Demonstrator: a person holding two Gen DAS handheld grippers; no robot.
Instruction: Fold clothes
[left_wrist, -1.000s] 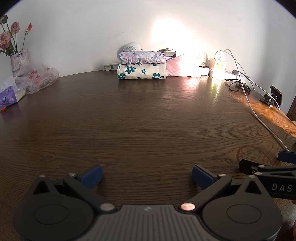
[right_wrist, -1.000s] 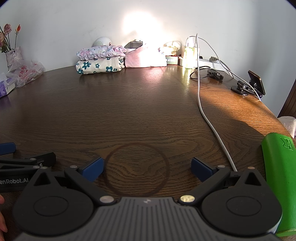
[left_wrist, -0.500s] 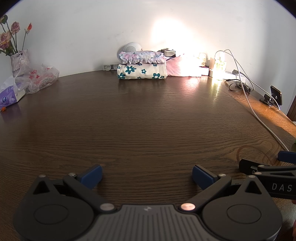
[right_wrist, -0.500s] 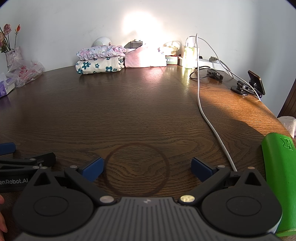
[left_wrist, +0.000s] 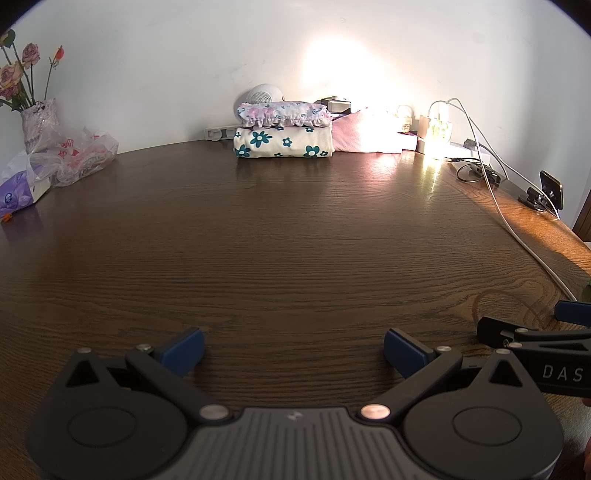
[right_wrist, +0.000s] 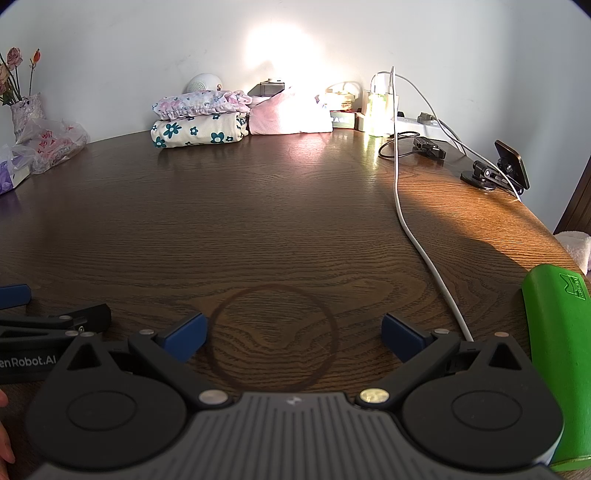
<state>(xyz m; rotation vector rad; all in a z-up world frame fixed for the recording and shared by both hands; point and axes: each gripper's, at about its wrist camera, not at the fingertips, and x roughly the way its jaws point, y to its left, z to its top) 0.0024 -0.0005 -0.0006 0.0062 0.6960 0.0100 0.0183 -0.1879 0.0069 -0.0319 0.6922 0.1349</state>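
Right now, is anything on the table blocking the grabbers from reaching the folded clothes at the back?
No. Only bare table lies between the left gripper, the right gripper and the folded clothes. The white cable runs off to the right.

Low over the wooden table (left_wrist: 295, 240), the left gripper (left_wrist: 293, 347) and right gripper (right_wrist: 291, 334) sit side by side, both with blue-padded jaws spread wide and nothing between them.

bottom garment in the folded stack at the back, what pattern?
Cream with teal flowers, on the bottom folded garment; clearest in the left wrist view.
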